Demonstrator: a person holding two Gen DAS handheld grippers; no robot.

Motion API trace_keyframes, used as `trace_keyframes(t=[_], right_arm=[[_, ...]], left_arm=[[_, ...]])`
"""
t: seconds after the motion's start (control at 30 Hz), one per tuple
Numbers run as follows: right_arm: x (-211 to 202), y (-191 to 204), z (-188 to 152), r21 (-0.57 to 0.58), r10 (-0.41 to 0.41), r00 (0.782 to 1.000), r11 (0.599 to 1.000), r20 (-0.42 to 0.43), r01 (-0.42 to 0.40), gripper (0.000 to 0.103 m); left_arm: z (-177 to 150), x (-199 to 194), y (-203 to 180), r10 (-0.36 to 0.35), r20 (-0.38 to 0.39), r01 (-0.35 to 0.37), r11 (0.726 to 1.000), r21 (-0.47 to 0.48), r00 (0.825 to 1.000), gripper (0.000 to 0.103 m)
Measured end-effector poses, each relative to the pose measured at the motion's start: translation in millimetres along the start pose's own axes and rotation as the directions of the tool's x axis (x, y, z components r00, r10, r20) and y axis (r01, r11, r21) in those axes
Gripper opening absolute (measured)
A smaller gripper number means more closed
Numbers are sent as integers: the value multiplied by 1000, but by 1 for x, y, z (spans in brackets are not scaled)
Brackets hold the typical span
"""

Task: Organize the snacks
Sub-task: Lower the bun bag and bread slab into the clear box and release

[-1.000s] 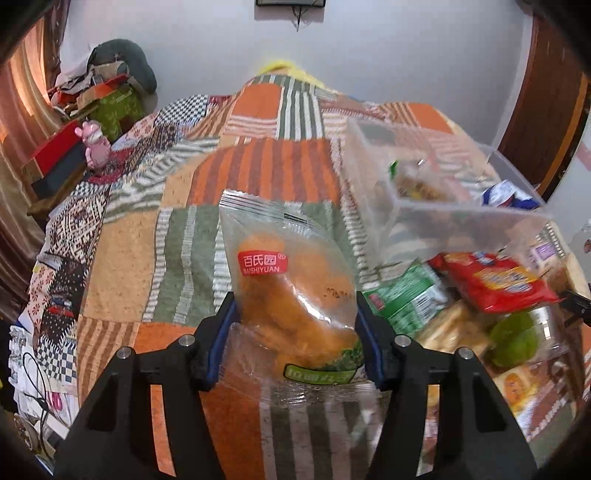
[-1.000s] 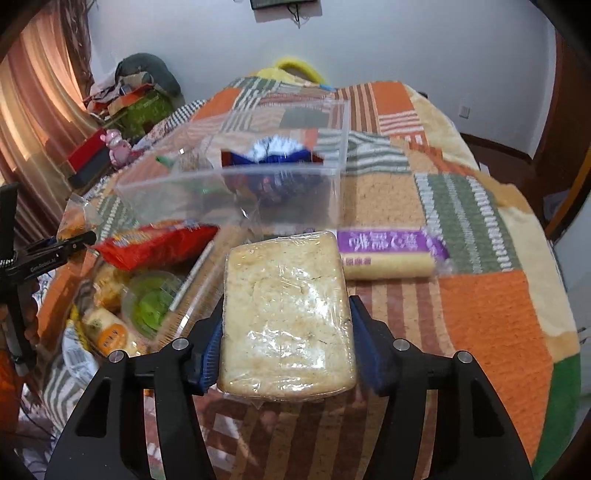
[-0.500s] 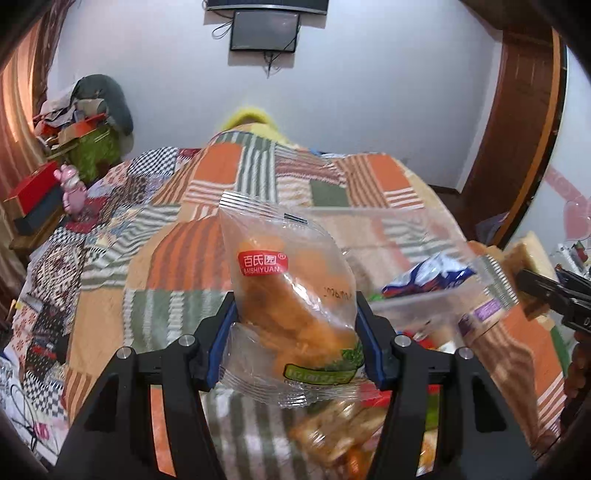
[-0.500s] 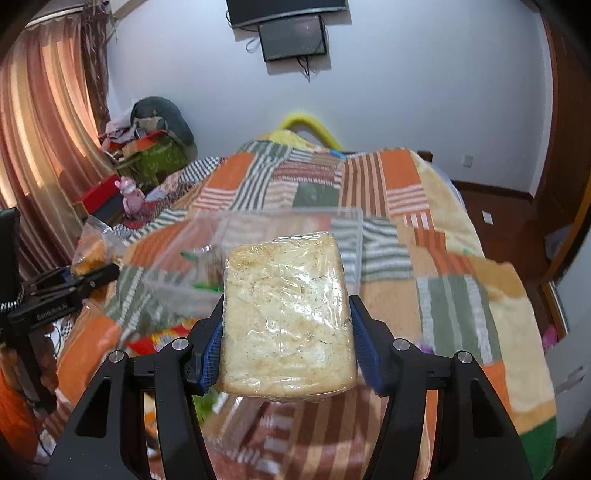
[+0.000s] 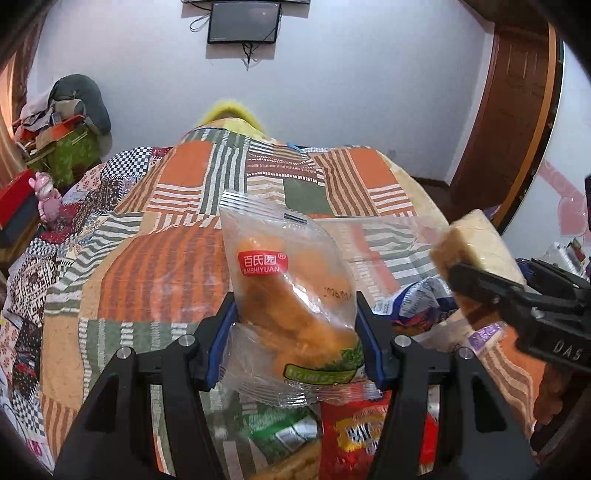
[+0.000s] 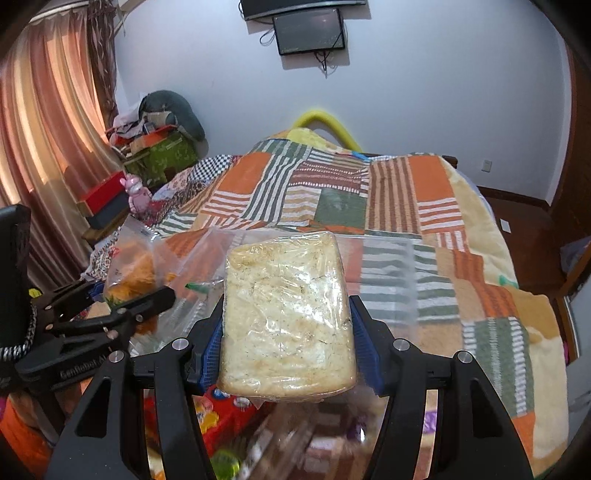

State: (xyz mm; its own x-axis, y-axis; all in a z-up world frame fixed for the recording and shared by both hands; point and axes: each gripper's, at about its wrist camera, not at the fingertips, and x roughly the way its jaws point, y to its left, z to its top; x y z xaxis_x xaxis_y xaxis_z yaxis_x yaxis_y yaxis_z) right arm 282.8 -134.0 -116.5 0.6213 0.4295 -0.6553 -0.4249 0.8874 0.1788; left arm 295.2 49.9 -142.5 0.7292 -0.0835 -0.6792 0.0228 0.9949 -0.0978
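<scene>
Left tool (image 5: 295, 343): its two blue pads squeeze the orange snack bag (image 5: 291, 295) from both sides. The bag is up in the air above the bed.
Orange snack bag: see-through, with orange food inside, a red label near the top and a green strip at the bottom.
Right tool (image 6: 286, 350): closed tight on the wrapped bread (image 6: 288, 317), one blue pad on each side. The bread is up in the air too.
Wrapped bread: a pale, flat block in shiny plastic wrap, standing up between the pads.
Clear box (image 6: 388, 273): sits on the bed, just behind both held snacks. A blue bag (image 5: 417, 299) lies in it.
Snack pile: under the tools, near the front. It has a red bag (image 5: 365, 435) and a green bag (image 5: 280, 432), touching each other. In the right view the pile is blurry.
Bed (image 5: 159, 258): covered by a patchwork blanket in orange, green and white stripes.
Wall: a dark screen (image 5: 242, 22) hangs high up.
</scene>
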Motion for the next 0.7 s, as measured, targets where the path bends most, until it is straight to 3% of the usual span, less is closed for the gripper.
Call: trace_keyframes(t=[0.27,0.7], right_arm=[[36,6,9,-15,1,997,1000,-75,-2,57],[46,8,5,-61,6,992,998,-125,-13,60]], left_arm=[[6,27,-5,22,-34,-21,1000,20,999,59],[-4,43,4,9,-90,-9,1000,-5,996,62]])
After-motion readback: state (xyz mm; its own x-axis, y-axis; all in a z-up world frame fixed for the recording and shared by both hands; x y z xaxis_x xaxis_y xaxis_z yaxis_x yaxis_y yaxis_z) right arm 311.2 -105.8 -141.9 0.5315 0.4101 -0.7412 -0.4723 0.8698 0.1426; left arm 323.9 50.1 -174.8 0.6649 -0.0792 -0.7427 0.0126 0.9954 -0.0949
